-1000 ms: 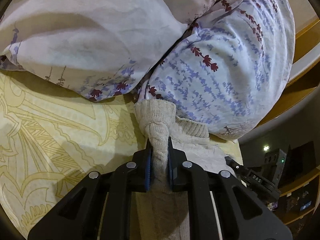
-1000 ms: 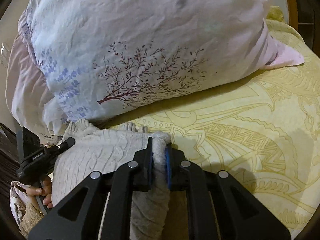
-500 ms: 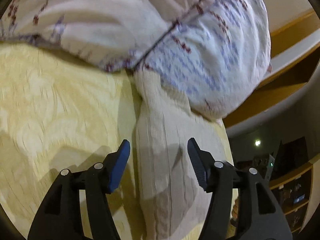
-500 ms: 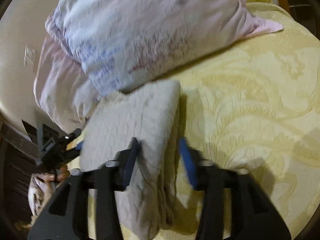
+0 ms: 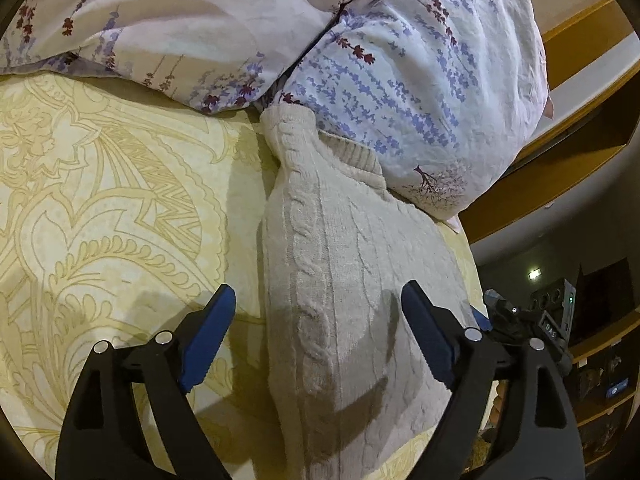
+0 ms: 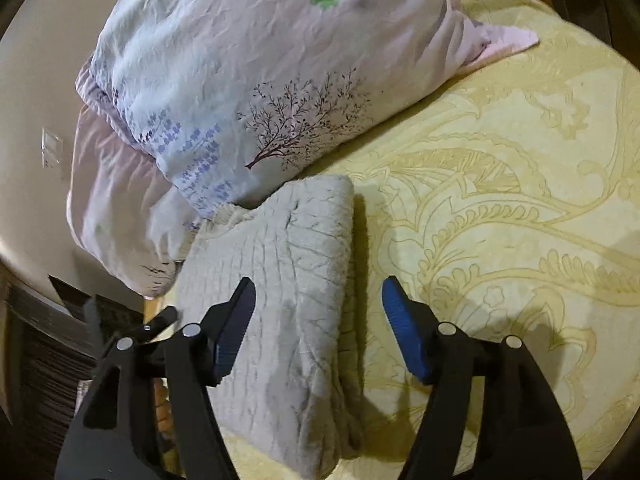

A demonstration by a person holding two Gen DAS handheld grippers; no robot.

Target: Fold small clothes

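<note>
A single cream cable-knit sweater (image 5: 352, 280) lies folded into a thick block on the bed (image 5: 100, 208), close to one side edge of the mattress, its far end pushed against the pillows. Its ribbed hem shows at that far end in the left wrist view. The bed carries a pale yellow cover with a large ornamental pattern.

Two pillows are piled at the head of the bed: one pale pink with sparse sprigs (image 5: 160, 20), one white with blue and maroon flower rows and a small tree print (image 5: 420, 80). The tree-print pillow touches the sweater's far end.

Beyond the mattress edge the room is dim, with a wooden bed frame (image 5: 580, 92), a plain beige wall (image 6: 36, 80) and dark shelving (image 5: 600, 380).

The left gripper (image 5: 318, 302) has its jaws wide and opening; the sweater's folded edge lies between them, no pad pressing on it. The right gripper (image 6: 318, 294) is likewise spread and opening, straddling the sweater's other edge without gripping. Each gripper has two blue pads.
</note>
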